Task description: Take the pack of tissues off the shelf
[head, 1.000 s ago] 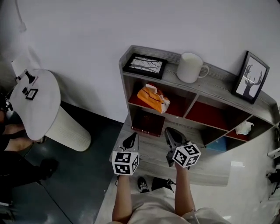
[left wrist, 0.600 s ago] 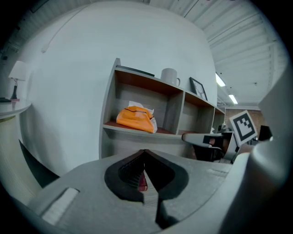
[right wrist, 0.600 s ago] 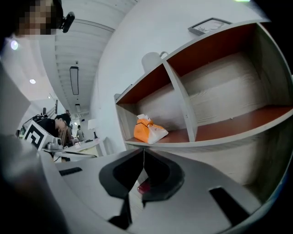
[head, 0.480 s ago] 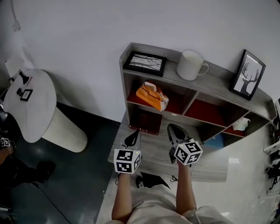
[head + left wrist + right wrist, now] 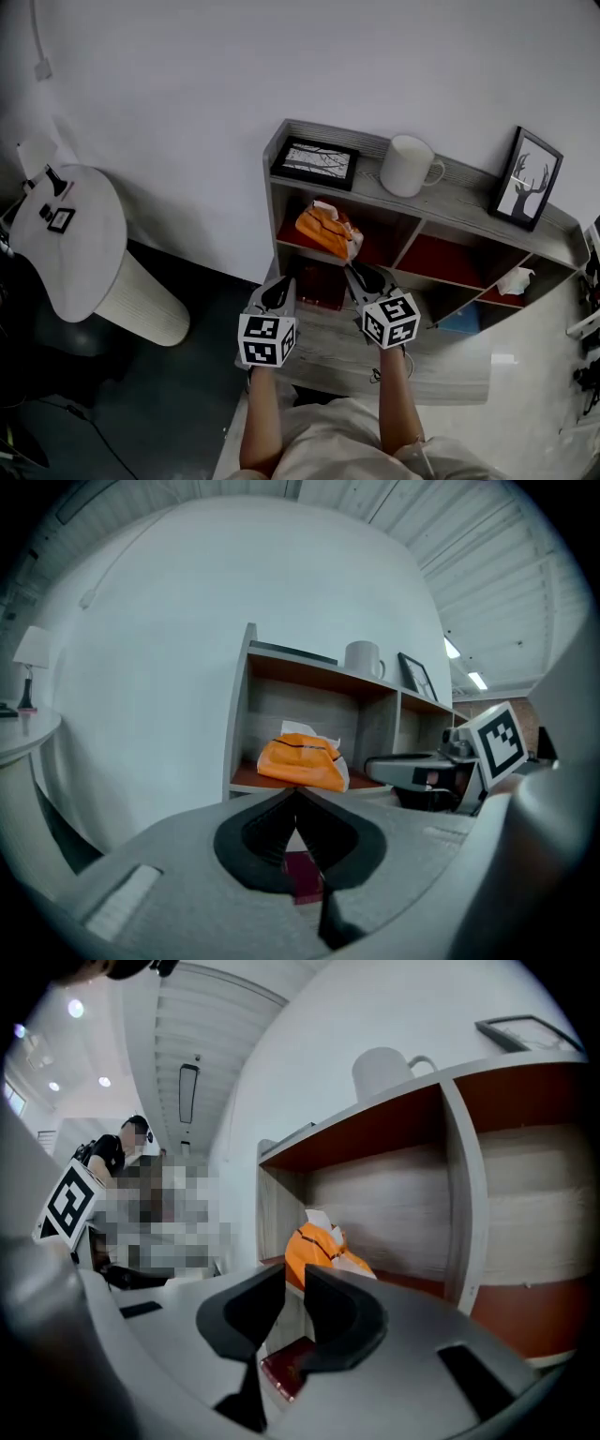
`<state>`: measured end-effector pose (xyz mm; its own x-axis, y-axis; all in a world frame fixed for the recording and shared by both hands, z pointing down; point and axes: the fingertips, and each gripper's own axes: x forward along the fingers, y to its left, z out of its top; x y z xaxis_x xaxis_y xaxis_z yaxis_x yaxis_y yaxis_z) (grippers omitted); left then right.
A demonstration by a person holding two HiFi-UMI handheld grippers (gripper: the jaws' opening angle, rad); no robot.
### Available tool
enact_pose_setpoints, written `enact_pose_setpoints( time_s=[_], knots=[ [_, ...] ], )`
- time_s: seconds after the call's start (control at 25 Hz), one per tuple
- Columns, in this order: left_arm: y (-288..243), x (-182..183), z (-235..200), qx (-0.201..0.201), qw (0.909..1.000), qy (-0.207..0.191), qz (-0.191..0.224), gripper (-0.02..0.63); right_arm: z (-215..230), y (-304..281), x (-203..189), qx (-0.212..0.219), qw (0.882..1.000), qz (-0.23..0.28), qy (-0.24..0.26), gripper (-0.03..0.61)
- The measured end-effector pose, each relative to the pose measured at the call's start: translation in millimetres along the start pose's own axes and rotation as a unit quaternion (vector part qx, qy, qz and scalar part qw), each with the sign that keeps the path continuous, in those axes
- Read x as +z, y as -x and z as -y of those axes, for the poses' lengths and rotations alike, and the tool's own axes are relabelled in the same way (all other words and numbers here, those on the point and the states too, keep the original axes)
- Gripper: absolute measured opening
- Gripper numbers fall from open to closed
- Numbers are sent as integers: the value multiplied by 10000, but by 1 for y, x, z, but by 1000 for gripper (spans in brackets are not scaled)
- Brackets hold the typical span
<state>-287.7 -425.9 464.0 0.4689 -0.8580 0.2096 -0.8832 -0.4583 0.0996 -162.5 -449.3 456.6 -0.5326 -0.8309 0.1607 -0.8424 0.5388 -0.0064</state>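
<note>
While it sits shelved, crinkly orange pack (image 5: 326, 231)

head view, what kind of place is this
Probably a home-style living corner, perhaps staged: a grey wooden shelf unit with a mug and a framed deer picture on top, and a round white table beside it.

orange tissue pack (image 5: 326, 231), white mug (image 5: 406, 166)

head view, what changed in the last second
The left hand-held gripper and right hand-held gripper rose toward the orange tissue pack. The right one's jaws have just been opening, with nothing between them; the left's are together. The pack stays in its shelf compartment, ungripped.
</note>
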Motion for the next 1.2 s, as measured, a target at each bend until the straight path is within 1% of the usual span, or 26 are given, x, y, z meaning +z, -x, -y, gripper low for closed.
enact_pose_setpoints(
  time_s=[0.16,0.28,0.36,0.44,0.52,0.64,0.68,0.8,0.96,1.2],
  knots=[
    [-11,7,-3,-50,10000,1,23,9,12,-10,4,-308,9992,-127,224,96],
    [-21,8,-9,-57,10000,51,18,9,18,-22,-1,-582,9961,-394,535,159],
    [-27,6,-12,-74,9999,94,-7,8,23,-27,-3,-707,9950,-464,528,188],
    [-33,4,-15,-91,9998,150,-17,8,29,-31,-4,-795,9944,-487,492,202],
    [-37,1,-19,-92,9997,222,-44,8,31,-36,-7,-863,9929,-542,612,204],
    [-43,-9,-22,-110,9992,349,-131,8,34,-42,-12,-1081,9863,-709,1029,204],
    [-45,-11,-23,-105,9991,378,-157,8,36,-44,-13,-1155,9847,-711,1093,204],
    [-47,-13,-29,-49,9988,441,-184,9,39,-50,-11,-1214,9854,-626,1014,204],
    [-47,-16,-39,49,9980,607,-192,8,38,-59,-10,-991,9894,-578,886,197],
    [-47,-22,-44,99,9969,745,-224,8,39,-62,-12,-961,9897,-589,880,127]
  ],
)
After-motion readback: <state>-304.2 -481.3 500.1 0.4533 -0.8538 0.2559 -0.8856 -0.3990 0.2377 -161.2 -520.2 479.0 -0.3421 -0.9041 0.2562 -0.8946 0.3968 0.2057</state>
